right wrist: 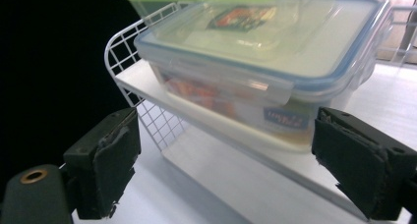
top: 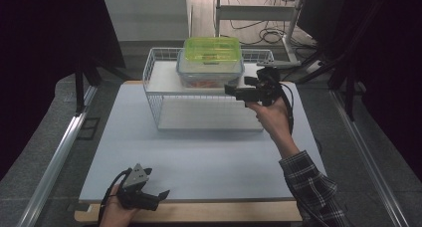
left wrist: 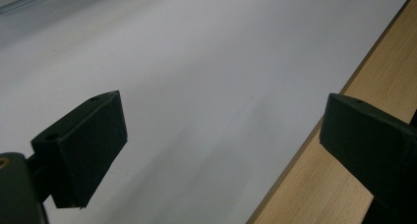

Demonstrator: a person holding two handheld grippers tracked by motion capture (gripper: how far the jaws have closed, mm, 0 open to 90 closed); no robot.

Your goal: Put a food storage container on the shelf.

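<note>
Right gripper [top: 234, 90], jaws spread wide and empty, levelled at the near end of the clear latch-lid food container [top: 210, 72], which sits just ahead on the upper shelf of the white wire rack [top: 152, 95]. Its long axis runs along the shelf; reddish contents show through. A green-lidded box [top: 212, 49] rests on top. Left gripper [top: 161, 194], likewise open and empty, lies well apart at the table's [top: 209, 162] near edge.

Two stacked plastic food boxes: one clear blue-rimmed box [top: 209, 73] and one with a yellow-green lid [top: 212, 50]. One white wire shelf rack [top: 154, 90]. Two black two-jaw grippers: left [top: 161, 193], right [top: 230, 89].
</note>
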